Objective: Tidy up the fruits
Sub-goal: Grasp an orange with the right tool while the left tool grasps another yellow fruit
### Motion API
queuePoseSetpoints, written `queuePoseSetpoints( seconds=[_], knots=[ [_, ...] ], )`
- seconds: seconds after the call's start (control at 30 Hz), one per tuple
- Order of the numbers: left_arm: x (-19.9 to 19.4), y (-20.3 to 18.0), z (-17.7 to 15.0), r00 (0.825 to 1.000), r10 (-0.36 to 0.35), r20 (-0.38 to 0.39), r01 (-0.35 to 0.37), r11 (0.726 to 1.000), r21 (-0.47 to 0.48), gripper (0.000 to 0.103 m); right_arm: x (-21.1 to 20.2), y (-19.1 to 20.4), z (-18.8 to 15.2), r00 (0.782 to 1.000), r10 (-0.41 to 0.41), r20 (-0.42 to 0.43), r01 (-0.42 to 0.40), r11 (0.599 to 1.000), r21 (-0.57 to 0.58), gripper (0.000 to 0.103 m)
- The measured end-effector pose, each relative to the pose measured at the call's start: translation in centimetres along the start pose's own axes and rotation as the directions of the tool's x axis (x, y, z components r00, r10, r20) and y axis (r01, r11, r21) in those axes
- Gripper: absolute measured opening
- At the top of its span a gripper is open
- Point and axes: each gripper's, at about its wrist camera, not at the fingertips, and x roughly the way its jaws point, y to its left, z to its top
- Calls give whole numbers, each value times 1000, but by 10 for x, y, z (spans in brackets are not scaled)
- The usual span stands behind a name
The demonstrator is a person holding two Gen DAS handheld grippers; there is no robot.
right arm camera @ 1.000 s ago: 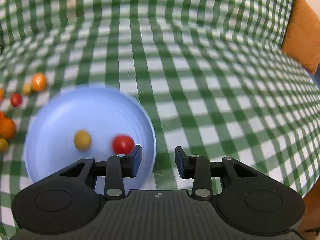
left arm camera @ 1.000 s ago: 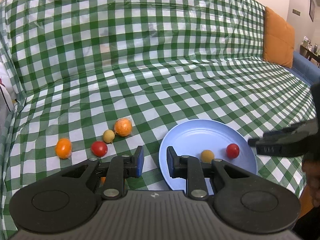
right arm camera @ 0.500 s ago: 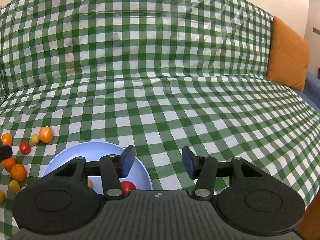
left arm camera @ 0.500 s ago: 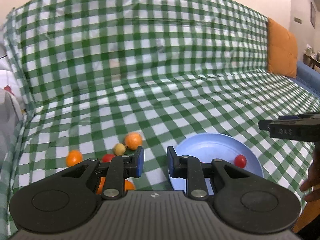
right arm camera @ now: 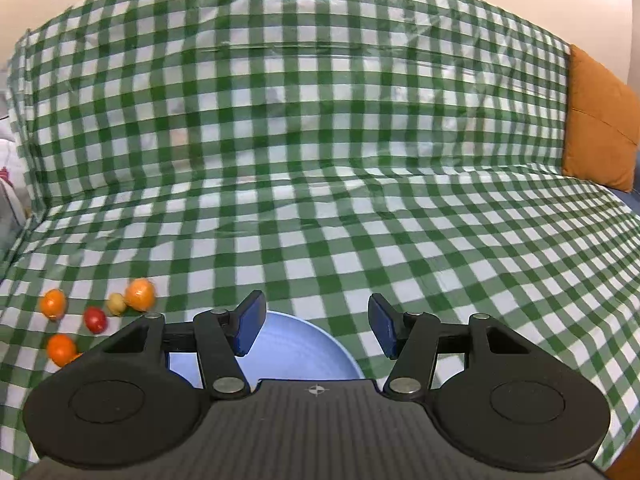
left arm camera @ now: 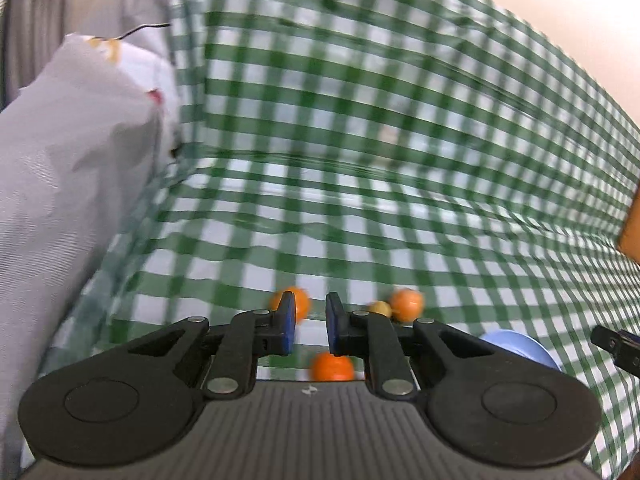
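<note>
A blue plate point(right arm camera: 304, 354) lies on the green checked cloth, mostly hidden behind my right gripper point(right arm camera: 314, 322), which is open and empty above it. Left of the plate lie several small fruits: an orange one point(right arm camera: 139, 294), a yellow one point(right arm camera: 116, 303), a red one point(right arm camera: 95, 319) and two more orange ones point(right arm camera: 53, 303) point(right arm camera: 61, 349). In the blurred left wrist view my left gripper point(left arm camera: 310, 320) is open with a narrow gap and empty, above the fruits: one orange fruit point(left arm camera: 302, 304) behind its left finger, another point(left arm camera: 332, 366) below the gap. The plate's edge point(left arm camera: 520, 346) shows at the right.
The checked cloth covers a sofa seat and backrest point(right arm camera: 300, 100). An orange cushion point(right arm camera: 596, 128) stands at the far right. A grey-white bag or cushion point(left arm camera: 68, 184) fills the left side of the left wrist view.
My left gripper has swung left from the plate to over the loose fruits. My right gripper has lifted and opened wider; the fruits in the plate are now hidden behind it.
</note>
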Motion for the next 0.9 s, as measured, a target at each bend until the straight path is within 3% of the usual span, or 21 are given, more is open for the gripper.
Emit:
queuePoseSetpoints(
  seconds=[0.2, 0.4, 0.6, 0.67, 0.77, 0.9],
  knots=[
    [0, 31, 1, 999, 40, -17, -42, 996, -80, 17, 0, 15, 4, 997, 81, 1, -81, 997, -1, 43],
    [2, 57, 1, 996, 62, -57, -71, 984, -161, 17, 2, 36, 4, 986, 166, -8, -166, 986, -4, 40],
    [14, 56, -3, 990, 1, -144, -24, 987, -157, 19, 5, 67, -2, 962, 269, -47, -270, 962, -31, 40],
    [25, 49, -9, 973, -46, -227, 17, 991, -130, 21, 6, 81, -8, 946, 317, -67, -321, 946, -48, 40],
    [44, 35, -25, 916, -101, -388, 78, 994, -76, 25, 10, 104, -16, 926, 359, -114, -369, 925, -89, 40],
    [49, 17, -38, 879, -132, -457, 155, 988, 14, 30, 20, 128, -26, 909, 381, -165, -403, 906, -129, 41]
  ],
)
